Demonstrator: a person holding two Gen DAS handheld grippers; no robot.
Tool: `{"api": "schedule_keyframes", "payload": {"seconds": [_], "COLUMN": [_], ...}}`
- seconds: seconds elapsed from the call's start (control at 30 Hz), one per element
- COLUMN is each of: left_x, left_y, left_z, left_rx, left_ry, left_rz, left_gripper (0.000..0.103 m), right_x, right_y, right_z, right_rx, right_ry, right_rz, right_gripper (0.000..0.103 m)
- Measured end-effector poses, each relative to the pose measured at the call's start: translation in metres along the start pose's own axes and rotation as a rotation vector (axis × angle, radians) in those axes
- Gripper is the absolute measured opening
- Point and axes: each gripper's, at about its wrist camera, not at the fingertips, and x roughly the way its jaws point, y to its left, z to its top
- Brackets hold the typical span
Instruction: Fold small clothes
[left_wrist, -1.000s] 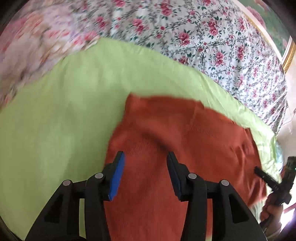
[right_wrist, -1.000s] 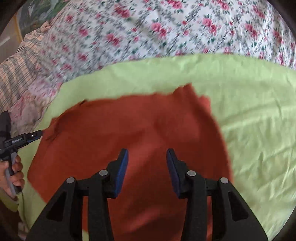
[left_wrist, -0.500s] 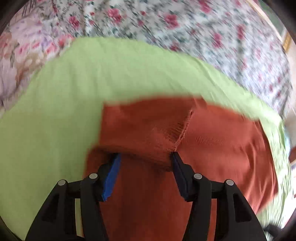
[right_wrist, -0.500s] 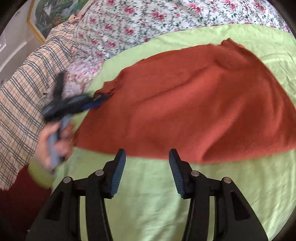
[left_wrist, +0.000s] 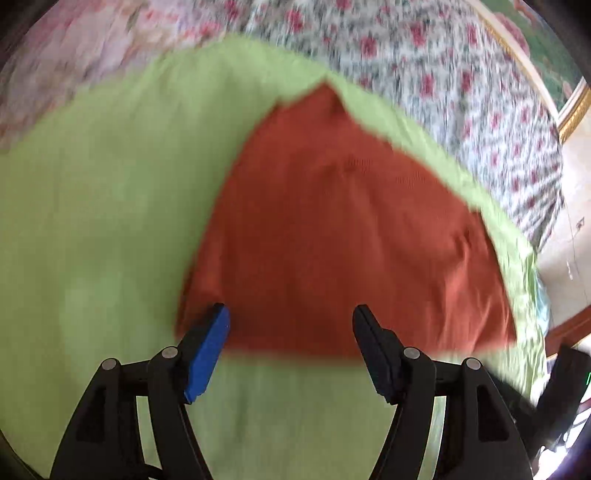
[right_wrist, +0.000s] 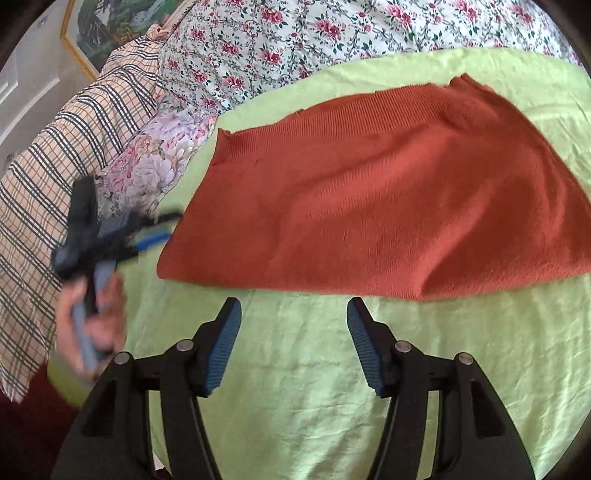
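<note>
A rust-orange knit garment (left_wrist: 343, 236) lies folded and flat on a lime-green sheet (left_wrist: 103, 206). It also shows in the right wrist view (right_wrist: 388, 199), with a ribbed band along its far edge. My left gripper (left_wrist: 291, 328) is open and empty, just at the garment's near edge. It shows in the right wrist view (right_wrist: 155, 230), blurred, beside the garment's left corner. My right gripper (right_wrist: 293, 328) is open and empty, over the green sheet (right_wrist: 303, 387) just short of the garment's near edge.
A floral bedspread (right_wrist: 295, 40) lies beyond the green sheet. A plaid cloth (right_wrist: 55, 155) and a pale floral pillow (right_wrist: 147, 166) lie at the left. A framed picture (right_wrist: 110, 22) hangs on the wall. The bed's edge drops off at the right (left_wrist: 535, 295).
The garment's far part was folded over toward me and let go. Both grippers have drawn back to the garment's near edge. The left jaws have opened wider.
</note>
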Motion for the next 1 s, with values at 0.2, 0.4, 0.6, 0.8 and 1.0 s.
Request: {"api": "schedule_keyframes", "payload": {"seconds": [0.2, 0.4, 0.6, 0.8, 1.0], "left_x": [0.004, 0.024, 0.031, 0.025, 0.011], "left_y": [-0.007, -0.007, -0.007, -0.041, -0.138], "left_z": [-0.031, -0.004, 0.013, 0.026, 0.014], "left_rx": [-0.060, -0.177, -0.155, 0.050, 0.413], "left_ry": [0.009, -0.064, -0.107, -0.123, -0.221], "left_rz": [-0.035, -0.053, 0.022, 0.111, 0.180], "left_gripper": [0.084, 0.088, 0.053, 0.012, 0.009], "right_x": [0.000, -0.010, -0.018, -0.028, -0.046], "right_y": [0.000, -0.002, -0.007, -0.015, -0.041], "right_z": [-0.008, -0.011, -0.008, 0.012, 0.054], "right_rx": [0.003, 0.011, -0.007, -0.039, -0.005], "right_ry": [0.014, 0.004, 0.003, 0.006, -0.007], "right_rz": [0.005, -0.003, -0.035, -0.068, -0.041], "right_gripper": [0.061, 0.061, 0.061, 0.061, 0.061]}}
